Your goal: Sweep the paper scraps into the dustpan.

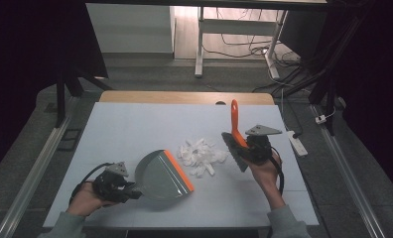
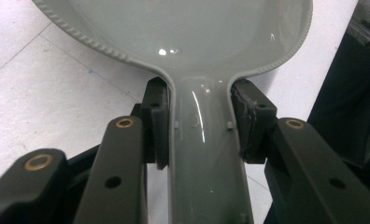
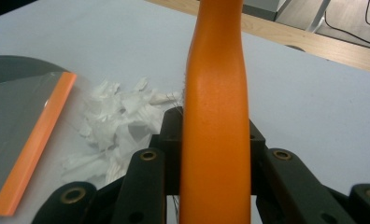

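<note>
A grey dustpan (image 1: 161,174) with an orange front lip (image 1: 179,171) rests on the white table, its lip facing a pile of torn white paper scraps (image 1: 200,154). My left gripper (image 1: 119,188) is shut on the dustpan's grey handle (image 2: 205,154), one pad on each side. A brush with an orange handle (image 1: 235,124) and dark bristles (image 1: 234,151) stands just right of the scraps. My right gripper (image 1: 254,146) is shut on that handle (image 3: 216,126), which rises between the jaws. The paper scraps (image 3: 120,126) and the dustpan lip (image 3: 36,140) lie to the left in the right gripper view.
The white table top (image 1: 135,124) has a wooden far edge (image 1: 184,97). A white power strip (image 1: 297,143) lies off the table's right side. Desk legs and cables stand on the floor beyond.
</note>
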`<state>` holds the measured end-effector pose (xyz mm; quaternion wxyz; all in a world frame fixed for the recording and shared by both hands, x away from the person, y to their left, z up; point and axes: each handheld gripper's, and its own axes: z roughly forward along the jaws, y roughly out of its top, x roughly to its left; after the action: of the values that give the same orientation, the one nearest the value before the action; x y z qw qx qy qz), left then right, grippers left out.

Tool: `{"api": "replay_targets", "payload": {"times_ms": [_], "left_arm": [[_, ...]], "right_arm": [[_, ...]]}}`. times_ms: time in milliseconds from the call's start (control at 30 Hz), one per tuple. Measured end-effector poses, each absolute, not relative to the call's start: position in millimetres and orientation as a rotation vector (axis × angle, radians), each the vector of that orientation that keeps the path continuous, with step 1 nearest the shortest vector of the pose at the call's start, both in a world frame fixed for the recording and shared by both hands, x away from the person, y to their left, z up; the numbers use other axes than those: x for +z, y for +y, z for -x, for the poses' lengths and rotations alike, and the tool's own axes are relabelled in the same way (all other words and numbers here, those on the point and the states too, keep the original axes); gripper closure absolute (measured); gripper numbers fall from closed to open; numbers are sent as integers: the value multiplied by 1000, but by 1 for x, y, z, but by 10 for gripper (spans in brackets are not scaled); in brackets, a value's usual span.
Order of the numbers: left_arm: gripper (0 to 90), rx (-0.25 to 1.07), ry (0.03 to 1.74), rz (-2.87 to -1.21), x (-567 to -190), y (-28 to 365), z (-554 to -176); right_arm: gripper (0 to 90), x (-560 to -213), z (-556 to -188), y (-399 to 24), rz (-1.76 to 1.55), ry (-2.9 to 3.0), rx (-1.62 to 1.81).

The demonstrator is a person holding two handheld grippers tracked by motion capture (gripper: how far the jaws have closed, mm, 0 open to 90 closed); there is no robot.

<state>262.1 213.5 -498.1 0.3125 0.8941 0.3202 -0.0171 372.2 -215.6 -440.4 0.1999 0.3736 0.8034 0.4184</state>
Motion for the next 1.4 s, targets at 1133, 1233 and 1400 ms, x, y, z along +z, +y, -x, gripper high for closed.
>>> {"api": "replay_targets", "payload": {"times_ms": [1133, 1233, 1400], "left_arm": [[611, -107, 857, -2340, -507, 207, -274], [611, -109, 857, -2342, -507, 206, -275], [611, -115, 860, -2340, -509, 204, -276]], "right_arm": [[704, -478, -448, -183, -1155, 2317, 923], [705, -481, -451, -179, -1162, 2327, 915], [705, -487, -453, -173, -1171, 2339, 908]]}}
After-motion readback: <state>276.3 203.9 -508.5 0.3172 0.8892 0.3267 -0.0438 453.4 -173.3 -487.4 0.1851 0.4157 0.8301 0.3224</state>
